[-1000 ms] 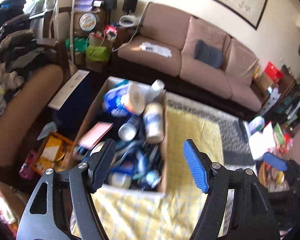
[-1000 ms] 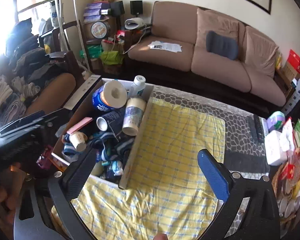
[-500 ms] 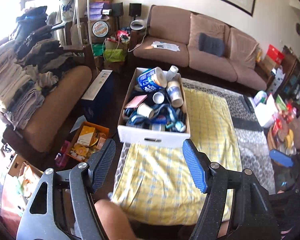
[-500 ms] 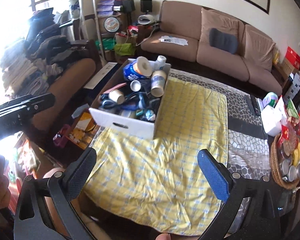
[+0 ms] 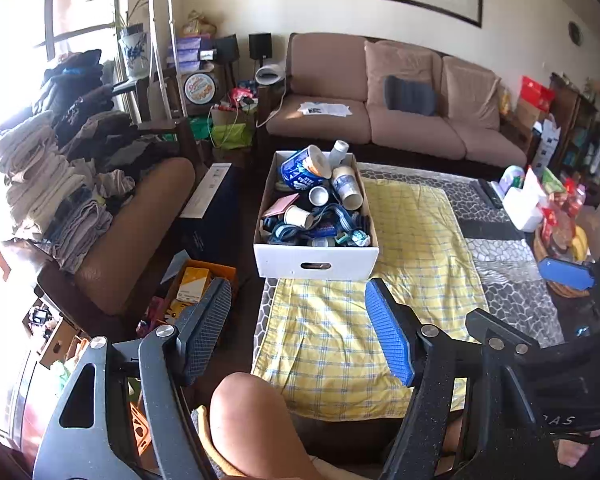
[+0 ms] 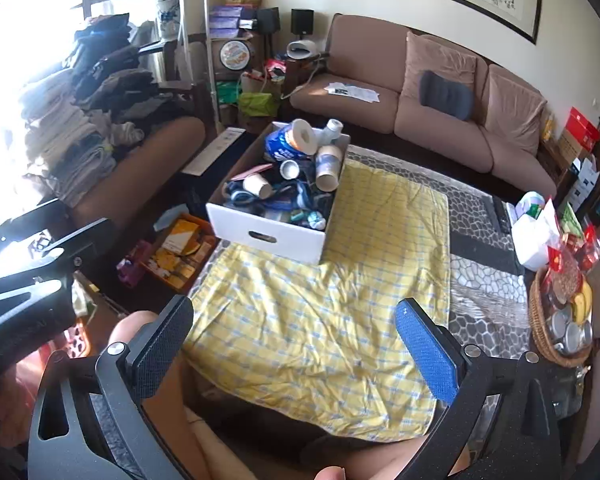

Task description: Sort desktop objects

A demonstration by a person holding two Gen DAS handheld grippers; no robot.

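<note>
In the left wrist view, the left gripper is seen with its jaws spread and nothing between them, held above the near edge of a yellow checked cloth spread on a low table. A white cardboard box stands at the far left part of the cloth, filled with mixed objects: a blue toilet-paper pack, paper cups and tangled items. A bare knee is seen at the near edge. The right gripper is glimpsed at the right.

In the right wrist view, the right gripper is likewise held spread and empty over the near part of the cloth. The box is seen at the far left of the cloth, well apart from the fingers. A wicker basket is seen at the right.
</note>
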